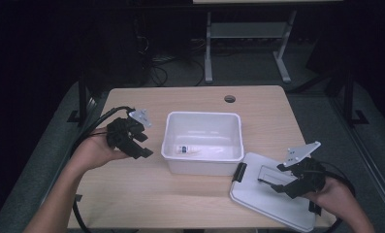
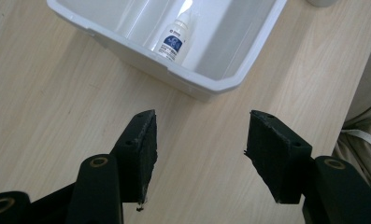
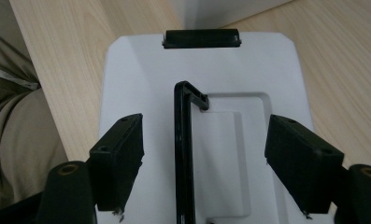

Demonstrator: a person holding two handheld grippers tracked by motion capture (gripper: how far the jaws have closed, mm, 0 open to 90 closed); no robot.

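High view: a white bin (image 1: 202,141) stands open at the middle of the wooden surface (image 1: 180,194), with a small bottle (image 1: 184,150) lying inside near its front-left corner. The lid (image 1: 270,196) lies flat on the surface to the right of the bin, just beside its front-right corner, a black latch (image 1: 239,172) at the lid's near-bin end. The left tongs (image 1: 140,145), held in the left hand (image 1: 95,150), sit left of the bin, apart from it, nothing between the jaws. The right tongs (image 1: 272,184), held in the right hand (image 1: 333,194), hover over the lid at its handle (image 1: 272,179). Left gripper view: the left tongs (image 2: 201,154) stand moderately wide and empty above bare surface (image 2: 43,107); the bin (image 2: 206,84) lies ahead, clear of the jaws, and the bottle (image 2: 174,42), white with a blue label, rests on the bin floor. Right gripper view: the right tongs (image 3: 204,168) stand wide over the lid (image 3: 141,84); the black handle (image 3: 184,154) is raised on edge between the jaws, nearer the left one, and neither pad presses on it. The latch (image 3: 202,38) sits at the lid's far edge, with the bin (image 3: 220,11) wall just beyond it.
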